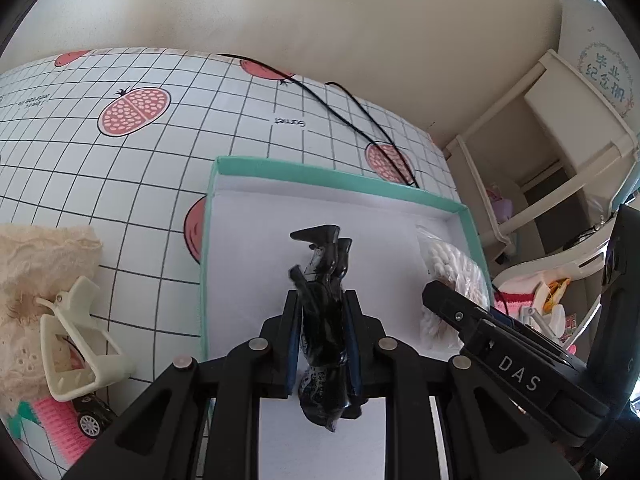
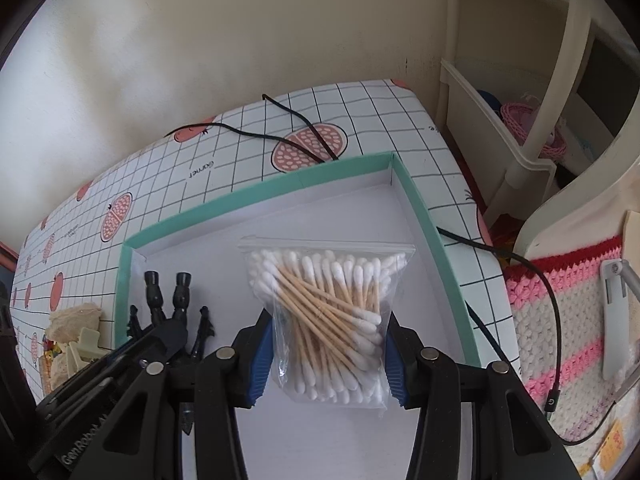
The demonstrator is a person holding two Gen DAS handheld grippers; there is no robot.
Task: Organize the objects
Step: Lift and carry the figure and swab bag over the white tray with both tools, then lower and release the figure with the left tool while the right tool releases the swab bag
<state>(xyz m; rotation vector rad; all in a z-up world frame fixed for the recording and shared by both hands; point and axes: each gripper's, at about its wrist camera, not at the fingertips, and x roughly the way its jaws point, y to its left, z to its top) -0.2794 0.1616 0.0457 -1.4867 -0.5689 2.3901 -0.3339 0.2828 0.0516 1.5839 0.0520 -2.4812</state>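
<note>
A shallow box with a teal rim (image 1: 320, 172) and white floor lies on the checked tablecloth; it also shows in the right wrist view (image 2: 256, 196). My left gripper (image 1: 324, 308) is shut on a black doll figure (image 1: 324, 280), held over the box floor with its legs pointing away. The figure's legs also show in the right wrist view (image 2: 168, 292). My right gripper (image 2: 328, 340) has its jaws on both sides of a clear bag of cotton swabs (image 2: 332, 312) lying in the box. The bag also shows in the left wrist view (image 1: 448, 268).
Left of the box lie cream lace fabric (image 1: 36, 280), a cream hair claw clip (image 1: 76, 340), a pink comb (image 1: 60, 424) and a small black toy car (image 1: 94, 416). A black cable (image 1: 360, 120) crosses the table. A cream shelf unit (image 1: 540, 140) and crocheted pink cloth (image 2: 568, 320) stand on the right.
</note>
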